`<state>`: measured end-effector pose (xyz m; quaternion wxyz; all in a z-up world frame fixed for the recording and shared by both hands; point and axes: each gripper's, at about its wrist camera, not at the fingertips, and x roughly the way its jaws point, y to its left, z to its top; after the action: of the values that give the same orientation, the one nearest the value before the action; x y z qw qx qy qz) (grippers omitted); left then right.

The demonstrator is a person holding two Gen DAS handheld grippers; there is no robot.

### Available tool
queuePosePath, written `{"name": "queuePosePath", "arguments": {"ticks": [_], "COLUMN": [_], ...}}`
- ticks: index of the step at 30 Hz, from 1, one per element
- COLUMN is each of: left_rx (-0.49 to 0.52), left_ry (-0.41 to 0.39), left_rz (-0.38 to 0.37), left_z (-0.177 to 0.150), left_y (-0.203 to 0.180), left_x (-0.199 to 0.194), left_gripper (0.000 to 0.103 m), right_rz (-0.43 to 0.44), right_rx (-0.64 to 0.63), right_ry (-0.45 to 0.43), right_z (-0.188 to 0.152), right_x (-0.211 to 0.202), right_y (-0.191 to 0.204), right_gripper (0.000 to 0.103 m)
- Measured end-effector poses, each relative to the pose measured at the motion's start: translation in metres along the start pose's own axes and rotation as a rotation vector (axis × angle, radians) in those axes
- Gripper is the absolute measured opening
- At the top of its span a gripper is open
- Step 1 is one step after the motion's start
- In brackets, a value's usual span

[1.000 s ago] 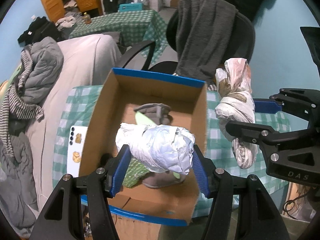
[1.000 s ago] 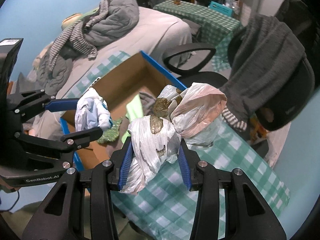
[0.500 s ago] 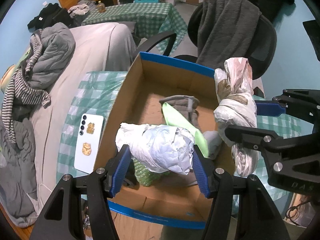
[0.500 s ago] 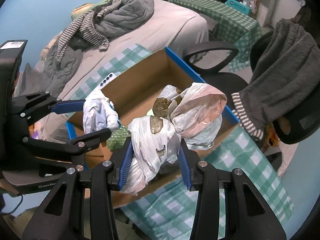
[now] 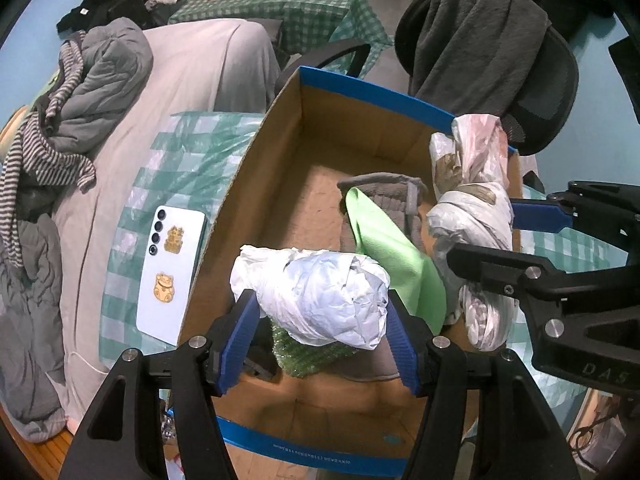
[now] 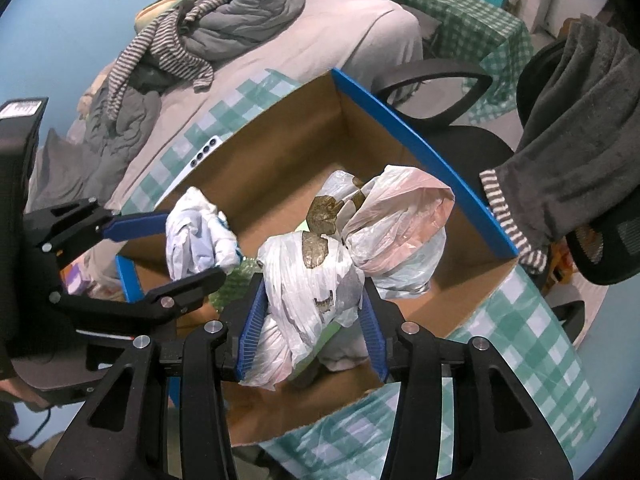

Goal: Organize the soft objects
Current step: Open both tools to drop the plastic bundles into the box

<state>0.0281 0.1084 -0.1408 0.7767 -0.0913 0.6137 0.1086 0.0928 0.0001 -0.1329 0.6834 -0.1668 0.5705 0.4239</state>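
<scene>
A white phone (image 5: 170,276) with two gold cat stickers lies face down on the green-checked tabletop (image 5: 132,216). Behind it a bed (image 5: 188,76) carries a grey quilted jacket (image 5: 100,76) and a striped garment (image 5: 32,152). A black office chair (image 5: 548,84) wears a dark grey towel (image 5: 476,28).

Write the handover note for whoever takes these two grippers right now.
Left gripper: holds the crumpled white bag over the cardboard box.
Right gripper: jaws opening, knotted plastic bag bundle between them, above the box.
Done: grey cloth, green cloth and green mesh piece already lie in the box.
Left: drop both bundles in.
</scene>
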Motion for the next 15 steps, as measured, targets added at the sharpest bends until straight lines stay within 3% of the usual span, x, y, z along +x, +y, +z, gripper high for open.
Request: {"name": "queuePosePath", "arguments": {"ticks": [5, 10, 15], "left_rx": [-0.022, -0.009, -0.014], "left_ry": [0.008, 0.000, 0.000], "left_rz": [0.003, 0.021, 0.023], "left_z": [0.001, -0.002, -0.004], "left_y": [0.000, -0.004, -0.007], "left_x": [0.000, -0.007, -0.013], "left_gripper": [0.067, 0.076, 0.077], "right_rz": [-0.028, -0.057, -0.071], "right_rx": [0.023, 0.041, 0.056], "right_ry": [-0.022, -0.036, -0.051], "right_z": [0.000, -0.002, -0.005], "right_x": [-0.005, -0.015, -0.027], "right_y": [-0.004, -0.009, -0.013], "right_gripper": [0.065, 0.066, 0.066]}}
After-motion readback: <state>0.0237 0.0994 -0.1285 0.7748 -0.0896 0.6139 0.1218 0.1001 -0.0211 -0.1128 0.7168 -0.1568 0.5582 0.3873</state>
